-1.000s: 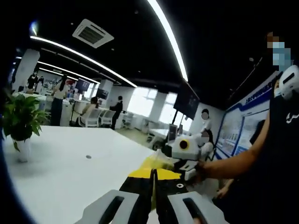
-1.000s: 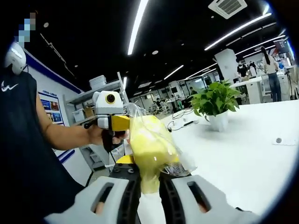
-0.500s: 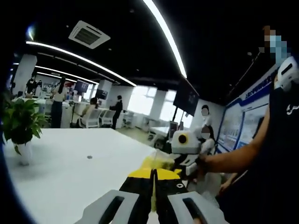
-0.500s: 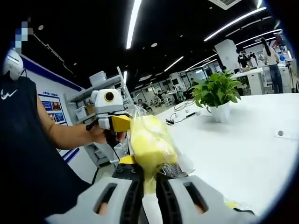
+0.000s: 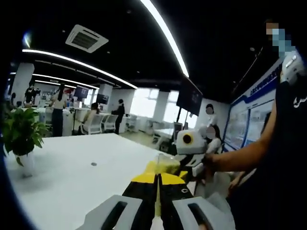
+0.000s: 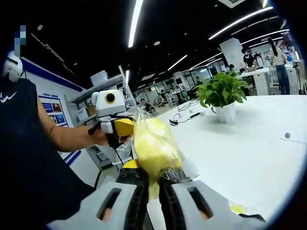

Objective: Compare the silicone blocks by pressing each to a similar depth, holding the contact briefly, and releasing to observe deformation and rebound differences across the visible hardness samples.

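In the right gripper view, our right gripper (image 6: 152, 184) had its jaws pinched tight on a clear plastic bag (image 6: 158, 148) with a yellow silicone block (image 6: 152, 146) inside it. The bag stood up from the jaws, held in the air above the white table (image 6: 249, 153). Our left gripper (image 6: 112, 125) came in from the left, just beside the bag, and we could not tell if it touched it. In the left gripper view, the left gripper (image 5: 157, 187) had its jaws pressed together, and we could not tell if they held anything. The yellow bag (image 5: 162, 166) showed just past them. A green plant (image 6: 221, 91) in a white pot sat on the table, well apart from the bag.
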